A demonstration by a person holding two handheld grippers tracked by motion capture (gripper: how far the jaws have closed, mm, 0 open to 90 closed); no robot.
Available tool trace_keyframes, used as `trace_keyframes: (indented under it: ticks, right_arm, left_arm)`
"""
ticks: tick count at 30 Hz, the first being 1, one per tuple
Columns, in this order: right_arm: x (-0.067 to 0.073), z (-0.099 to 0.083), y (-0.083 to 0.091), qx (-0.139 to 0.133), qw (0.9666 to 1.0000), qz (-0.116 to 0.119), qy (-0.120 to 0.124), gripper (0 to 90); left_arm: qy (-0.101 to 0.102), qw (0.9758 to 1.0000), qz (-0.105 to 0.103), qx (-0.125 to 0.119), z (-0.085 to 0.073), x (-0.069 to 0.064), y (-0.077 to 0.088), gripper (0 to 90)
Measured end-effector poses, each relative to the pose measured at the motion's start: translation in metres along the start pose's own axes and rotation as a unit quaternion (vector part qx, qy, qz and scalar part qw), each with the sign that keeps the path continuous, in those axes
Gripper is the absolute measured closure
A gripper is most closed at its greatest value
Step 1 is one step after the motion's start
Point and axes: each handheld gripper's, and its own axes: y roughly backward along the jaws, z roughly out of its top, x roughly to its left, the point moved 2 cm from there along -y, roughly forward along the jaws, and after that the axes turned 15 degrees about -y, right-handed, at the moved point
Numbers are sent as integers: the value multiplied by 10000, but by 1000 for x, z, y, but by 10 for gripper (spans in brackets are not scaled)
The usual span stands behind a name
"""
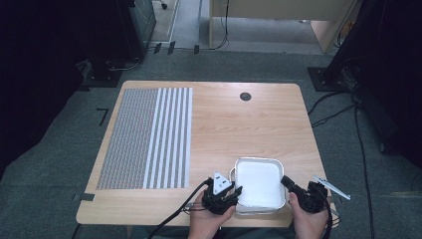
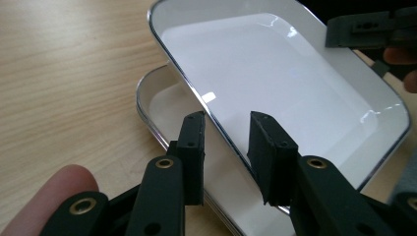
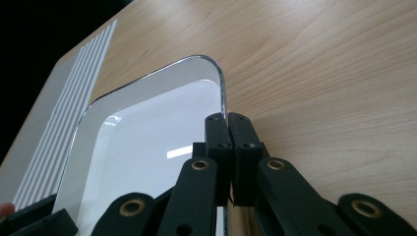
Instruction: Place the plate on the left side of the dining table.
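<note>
Two white metal-rimmed trays lie nested near the table's front edge. The upper tray [image 1: 260,181] [image 2: 275,64] [image 3: 147,142] is tilted, and its left side sits raised over the lower tray [image 2: 157,103]. My right gripper [image 1: 289,183] [image 3: 227,118] is shut on the upper tray's right rim, the thin edge pinched between its jaws. My left gripper [image 1: 226,193] [image 2: 228,120] straddles the upper tray's left rim with its jaws apart; the rim runs through the gap and the pads stand off it. A fingertip shows at the lower left of the left gripper view.
A grey-and-white striped mat [image 1: 144,137] covers the left part of the wooden table [image 1: 239,124]. A round black grommet [image 1: 245,96] sits near the far edge. Cables trail over the floor to the right, beyond the table.
</note>
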Motion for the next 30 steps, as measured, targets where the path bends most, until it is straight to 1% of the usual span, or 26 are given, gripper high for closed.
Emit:
trace_keyframes:
  ticks: [3, 5, 6, 7, 10, 11, 12, 13, 14, 15, 16, 17, 18, 19, 20, 21, 24, 25, 26, 30]
  right_arm:
    - [5, -3, -2, 9, 10000, 7, -83, 898]
    - [9, -6, -4, 29, 10000, 9, -85, 898]
    - [11, -7, -5, 33, 10000, 5, -61, 898]
    - [14, -8, -7, 63, 10000, 8, -62, 898]
    - [22, -10, -12, 110, 9999, 25, -45, 896]
    - [25, -11, -13, 112, 9999, 35, -23, 896]
    - [25, -11, -13, 112, 9999, 35, -23, 896]
    - [33, -13, -16, 113, 9999, 46, 11, 895]
    - [36, -14, -18, 117, 9999, 53, 41, 895]
    - [40, -15, -21, 122, 9999, 64, 70, 896]
    - [40, -15, -21, 122, 9999, 64, 70, 896]
    - [46, -17, -25, 133, 9998, 98, 58, 896]
    - [46, -17, -25, 133, 9998, 98, 58, 896]
    - [51, -19, -30, 154, 9998, 119, 88, 897]
    - [54, -20, -32, 168, 9997, 129, 88, 897]
    - [57, -20, -35, 186, 9997, 142, 103, 897]
    - [66, -22, -40, 226, 9995, 165, 174, 897]
    - [70, -22, -42, 253, 9994, 183, 177, 897]
    - [73, -22, -44, 266, 9993, 191, 199, 897]
    - [86, -24, -52, 348, 9987, 217, 295, 896]
  left_arm:
    - [112, 9999, 39, 60, 0, 7, 4, 698]
    - [205, 9997, 75, 126, 0, 12, 7, 718]
    - [205, 9997, 75, 126, 0, 12, 7, 727]
    - [321, 9992, 115, 194, 0, 17, 9, 735]
    - [371, 9990, 119, 222, 0, 27, 13, 746]
    - [424, 9987, 119, 254, 0, 31, 15, 752]
    - [424, 9987, 119, 254, 0, 31, 15, 759]
    - [455, 9984, 194, 283, 0, 39, 19, 765]
    - [485, 9981, 253, 281, 1, 41, 21, 774]
    - [494, 9980, 299, 264, 2, 44, 23, 780]
    - [494, 9980, 299, 264, 2, 44, 23, 785]
    - [497, 9976, 389, 272, 2, 49, 28, 788]
    - [497, 9976, 389, 272, 2, 49, 28, 790]
    - [529, 9972, 443, 286, 2, 54, 32, 792]
    - [529, 9972, 443, 286, 2, 54, 32, 794]
    - [546, 9968, 503, 293, 2, 59, 36, 795]
    - [570, 9964, 549, 298, 1, 66, 42, 798]
    - [570, 9964, 549, 298, 1, 66, 42, 798]
    - [605, 9960, 583, 301, 1, 71, 46, 799]
    - [645, 9953, 652, 301, 0, 82, 54, 801]
